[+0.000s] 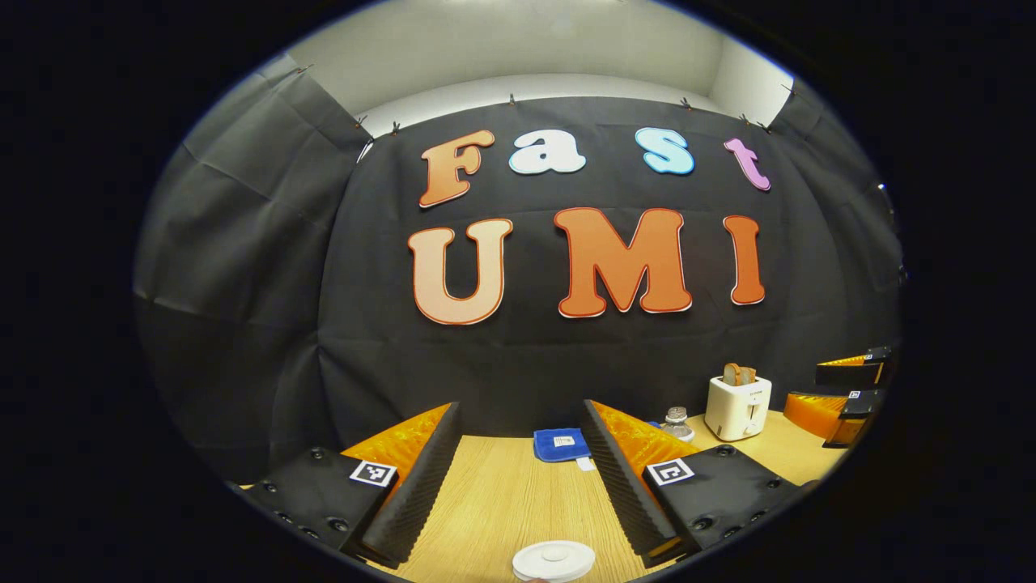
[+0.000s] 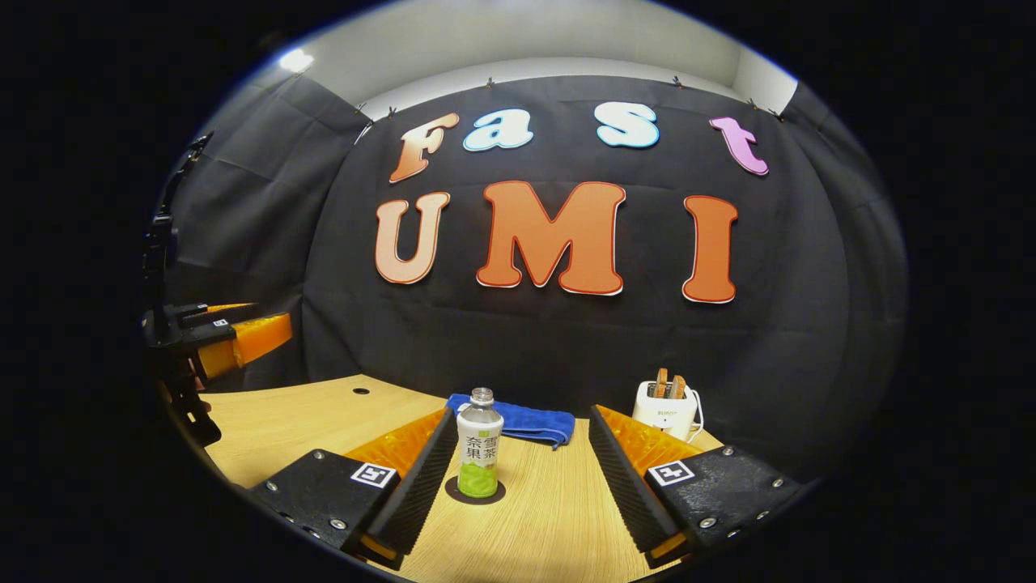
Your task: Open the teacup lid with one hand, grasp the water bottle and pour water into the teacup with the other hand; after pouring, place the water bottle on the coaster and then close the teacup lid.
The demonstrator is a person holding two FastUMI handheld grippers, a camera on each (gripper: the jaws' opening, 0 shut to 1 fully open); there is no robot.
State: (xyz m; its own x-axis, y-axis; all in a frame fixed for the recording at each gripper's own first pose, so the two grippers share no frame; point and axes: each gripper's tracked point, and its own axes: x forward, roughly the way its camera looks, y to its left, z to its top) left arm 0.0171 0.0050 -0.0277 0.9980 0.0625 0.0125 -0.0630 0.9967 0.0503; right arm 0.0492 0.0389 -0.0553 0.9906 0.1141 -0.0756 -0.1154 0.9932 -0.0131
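Left gripper [image 1: 522, 478]: jaws stood wide apart, nothing between the ribbed pads.
Teacup lid [image 1: 554, 560]: white, round, with a small central knob; lay nearest, low between the left jaws and touching neither; the cup beneath was cut off by the view's edge.
Table [image 1: 502, 502]: pale wood grain, running forward between and past both pairs of jaws.
Blue cloth [image 1: 560, 444]: folded, beyond the left jaw tips, nearer the right-hand one.
Toaster [image 1: 737, 406]: white, with slices standing up in it; far beyond and outside the right-hand jaw of the left gripper.
Right gripper [image 2: 518, 478]: jaws likewise spread, holding nothing.
Water bottle [image 2: 479, 443]: upright, uncapped, with green liquid low inside; stood between the right jaws, close to the left-hand pad, contact not discernible.
Coaster [image 2: 475, 491]: dark disc directly under the bottle.
Far items: the same blue cloth lay behind the bottle, the toaster beyond the right-hand jaw.
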